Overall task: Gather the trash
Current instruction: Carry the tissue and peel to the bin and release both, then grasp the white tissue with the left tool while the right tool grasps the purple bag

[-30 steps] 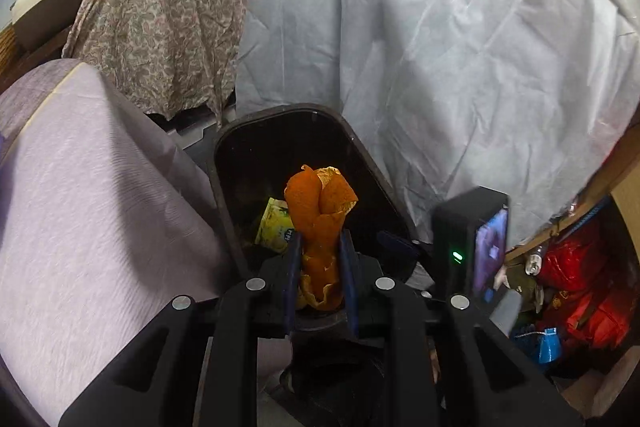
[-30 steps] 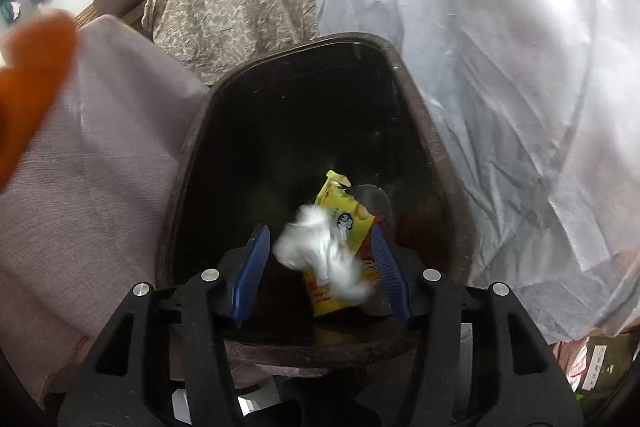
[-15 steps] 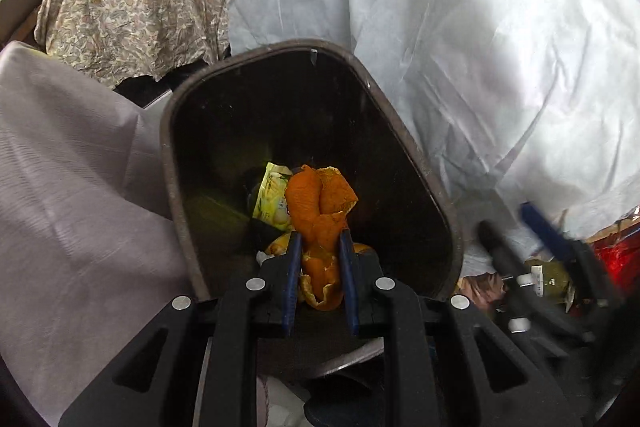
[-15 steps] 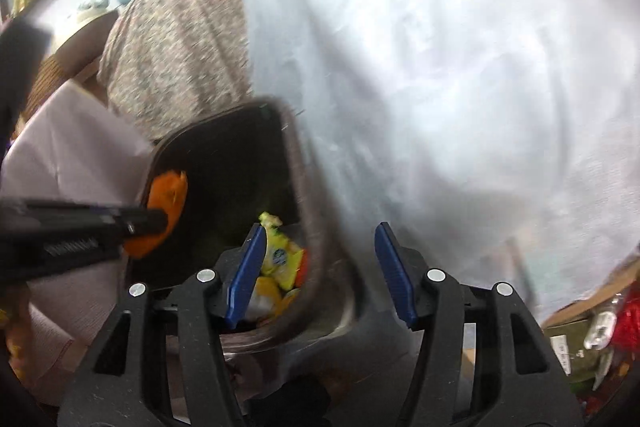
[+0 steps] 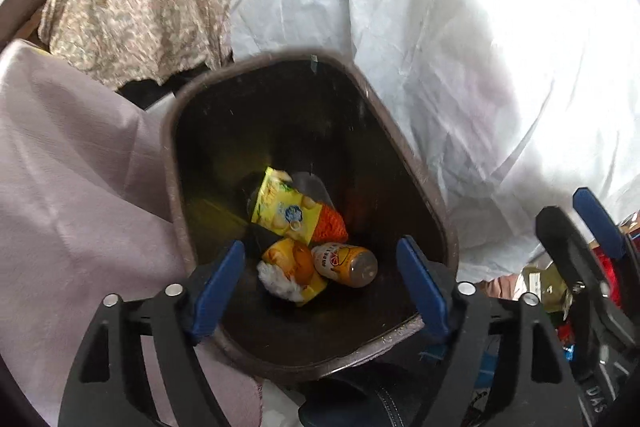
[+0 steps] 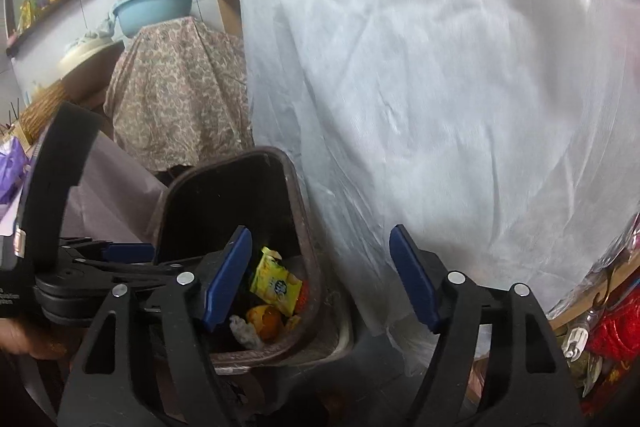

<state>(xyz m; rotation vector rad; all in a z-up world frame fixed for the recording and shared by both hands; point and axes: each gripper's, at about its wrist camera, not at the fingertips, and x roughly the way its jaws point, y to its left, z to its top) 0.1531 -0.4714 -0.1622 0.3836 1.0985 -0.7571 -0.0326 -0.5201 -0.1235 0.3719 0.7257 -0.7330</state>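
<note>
We see a dark brown plastic bin [image 5: 420, 183] wedged between mauve cloth [image 5: 72, 187] and crinkled white sheeting [image 5: 460, 47]. Its trash, a glossy yellow packet [image 5: 280, 211] and orange peel [image 5: 330, 225], lies at the bottom. Our left tool [image 5: 320, 291] and right tool [image 6: 320, 273] have just been opening, both spread and empty.

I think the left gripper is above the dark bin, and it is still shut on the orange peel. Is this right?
Not quite. The left gripper is above the dark bin, but its jaws have just been opening and stand apart with nothing between them. The orange peel lies inside the bin, as the left wrist view shows.
</note>
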